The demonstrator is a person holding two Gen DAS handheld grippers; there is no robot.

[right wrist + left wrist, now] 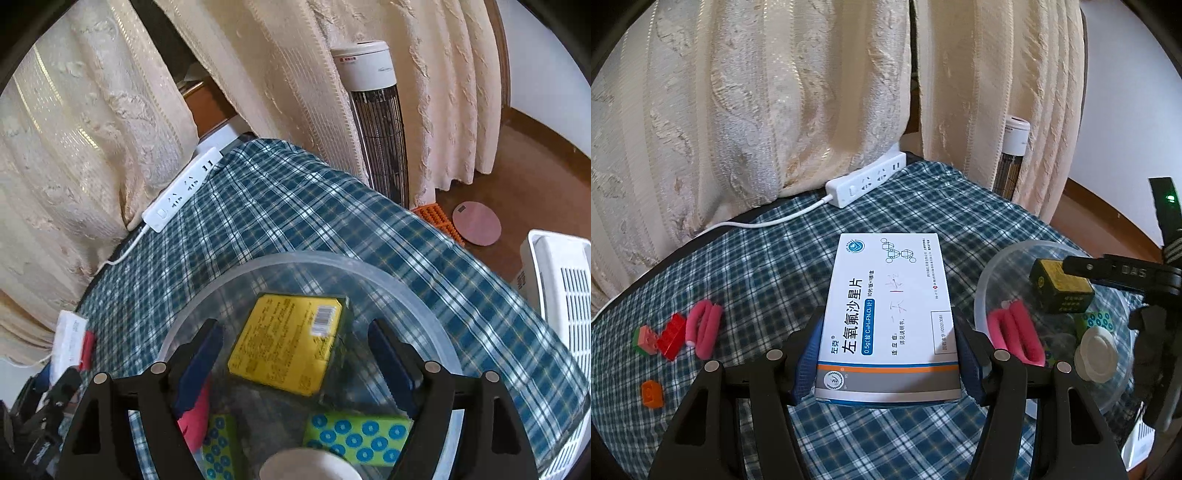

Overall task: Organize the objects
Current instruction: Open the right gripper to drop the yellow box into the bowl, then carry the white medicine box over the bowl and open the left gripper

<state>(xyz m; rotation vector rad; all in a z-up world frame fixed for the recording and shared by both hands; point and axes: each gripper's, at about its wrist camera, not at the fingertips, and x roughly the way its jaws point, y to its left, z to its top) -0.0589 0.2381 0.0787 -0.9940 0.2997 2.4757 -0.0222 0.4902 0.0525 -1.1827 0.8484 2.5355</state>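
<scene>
My left gripper (890, 354) is shut on a white and blue medicine box (890, 314), held level above the plaid cloth. A clear plastic bowl (993, 273) at the right holds a pink hair roller (1015, 332), a white cap (1097, 354) and green dotted boxes (354, 435). My right gripper (295, 354) is open over the bowl (436, 317), and a yellow and dark green box (288, 343) lies tilted between its fingers, apart from both pads. In the left wrist view that box (1060, 288) sits at the tip of the right gripper (1082, 266).
On the cloth at the left lie a second pink hair roller (703, 328), red bricks (670, 336), a watermelon-coloured piece (644, 339) and an orange piece (652, 395). A white power strip (868, 181) lies at the back by curtains. A tower fan (376, 118) and white basket (561, 288) stand beyond the right edge.
</scene>
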